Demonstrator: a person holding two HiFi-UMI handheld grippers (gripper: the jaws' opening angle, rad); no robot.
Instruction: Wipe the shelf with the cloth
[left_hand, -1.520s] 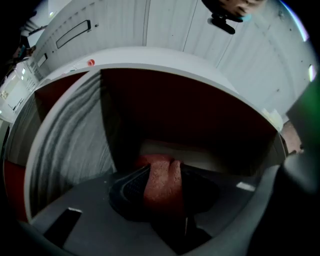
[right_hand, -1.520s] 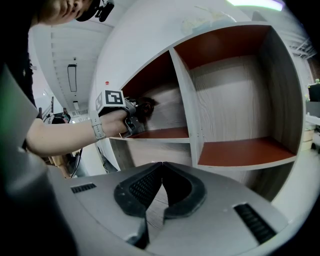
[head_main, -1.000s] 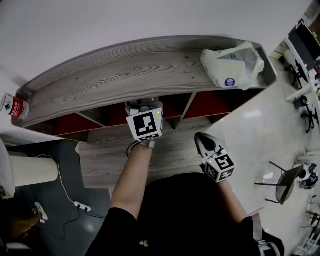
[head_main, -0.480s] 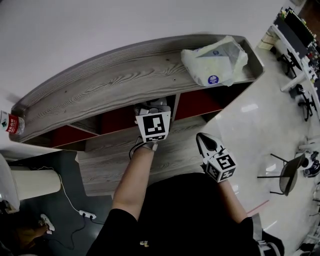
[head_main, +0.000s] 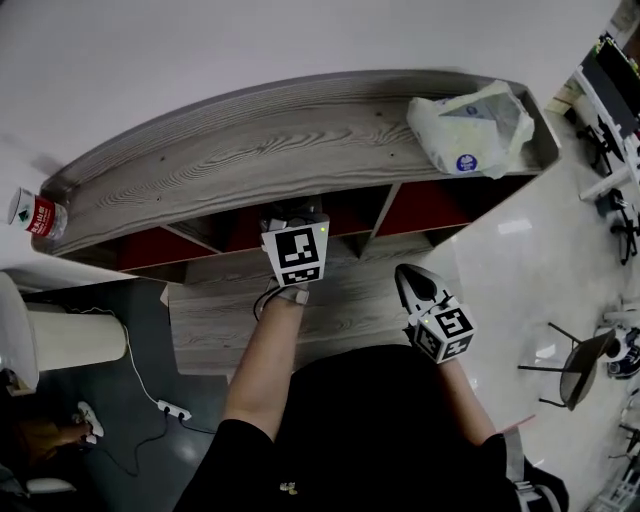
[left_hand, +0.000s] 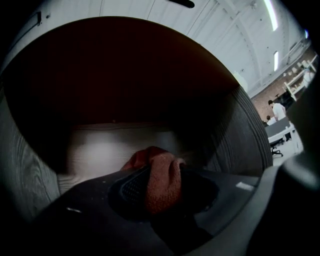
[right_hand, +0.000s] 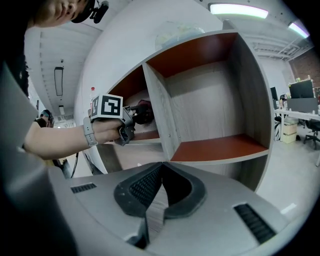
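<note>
In the left gripper view the reddish cloth (left_hand: 161, 182) is shown clamped between the jaws of the left gripper (head_main: 288, 215), inside a dark compartment of the shelf (head_main: 240, 150). In the head view those jaws are hidden under the shelf top at centre frame. The left forearm (right_hand: 60, 136) is stretched level toward that compartment, while the right gripper (right_hand: 161, 180), jaws pressed together on nothing, is held back at the head view's lower right.
</note>
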